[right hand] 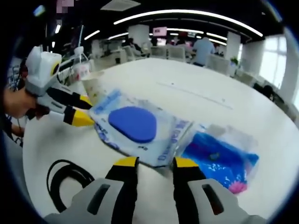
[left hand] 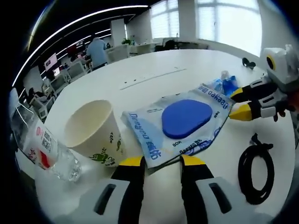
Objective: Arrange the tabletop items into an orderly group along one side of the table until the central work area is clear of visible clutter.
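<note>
A clear plastic package (left hand: 154,126) holding a blue oval pad (left hand: 186,117) lies flat on the white table (left hand: 154,74). My left gripper (left hand: 161,161) is open, and the package's near corner lies between its yellow tips. My right gripper (left hand: 238,102) comes in from the right, open at the package's opposite edge. In the right gripper view the same package (right hand: 170,133) and pad (right hand: 133,123) lie just ahead of my open right gripper (right hand: 156,162). There the left gripper (right hand: 88,112) reaches in from the left with its jaws apart.
A paper cup (left hand: 93,133) stands left of the package, with a plastic bottle (left hand: 46,151) lying beside it. A blue packet (right hand: 219,158) lies to the right. A coiled black cable (left hand: 256,172) lies near the table's edge. Desks and people fill the room behind.
</note>
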Available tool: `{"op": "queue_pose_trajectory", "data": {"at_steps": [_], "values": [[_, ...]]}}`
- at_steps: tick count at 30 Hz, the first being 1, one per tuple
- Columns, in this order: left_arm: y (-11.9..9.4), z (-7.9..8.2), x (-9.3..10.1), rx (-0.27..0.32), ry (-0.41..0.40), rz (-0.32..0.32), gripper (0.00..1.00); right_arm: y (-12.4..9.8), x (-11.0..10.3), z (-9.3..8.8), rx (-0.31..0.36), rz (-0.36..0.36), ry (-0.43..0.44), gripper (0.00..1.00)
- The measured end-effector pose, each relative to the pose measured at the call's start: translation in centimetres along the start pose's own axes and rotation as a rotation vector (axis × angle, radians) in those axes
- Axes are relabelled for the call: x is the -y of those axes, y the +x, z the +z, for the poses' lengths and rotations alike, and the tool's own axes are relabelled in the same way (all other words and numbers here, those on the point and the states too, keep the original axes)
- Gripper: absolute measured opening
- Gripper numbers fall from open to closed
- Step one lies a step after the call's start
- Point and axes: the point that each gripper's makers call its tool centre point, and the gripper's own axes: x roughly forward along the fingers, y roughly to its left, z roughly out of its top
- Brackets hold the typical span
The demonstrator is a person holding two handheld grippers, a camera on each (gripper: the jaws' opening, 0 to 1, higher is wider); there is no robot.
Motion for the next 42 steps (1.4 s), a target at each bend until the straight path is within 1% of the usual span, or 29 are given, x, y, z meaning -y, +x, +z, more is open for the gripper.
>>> {"op": "queue_pose_trajectory", "data": {"at_steps": [1,3,6,10,18,29,34,42], "values": [[0.0,0.0,0.0,-0.002,0.003,0.001,0.29,0.1,0.2,-0.1,-0.010,-0.008,-0.039,0.27],[0.3,0.0,-0.2,-0.004,0.008,0.003,0.29,0.4,0.4,-0.1,-0.017,-0.015,-0.060,0.27],[0.4,0.2,-0.2,-0.002,0.013,0.004,0.29,0.6,0.7,0.2,-0.018,-0.020,-0.058,0.26],[0.6,0.4,-0.3,-0.002,0.015,0.009,0.29,0.9,1.0,0.3,-0.023,-0.026,-0.072,0.26],[0.6,0.4,-0.2,-0.002,0.016,0.015,0.30,0.9,1.2,0.4,-0.024,-0.031,-0.073,0.26],[-0.7,0.5,0.5,0.005,0.010,0.029,0.33,-0.7,0.9,0.4,-0.012,-0.028,-0.058,0.27],[-1.3,1.0,0.8,0.014,0.009,0.032,0.33,-1.4,1.1,0.4,-0.009,-0.032,-0.053,0.27],[-2.2,2.0,0.9,0.034,0.015,0.049,0.33,-2.8,2.3,1.1,0.012,-0.053,-0.041,0.27]]}}
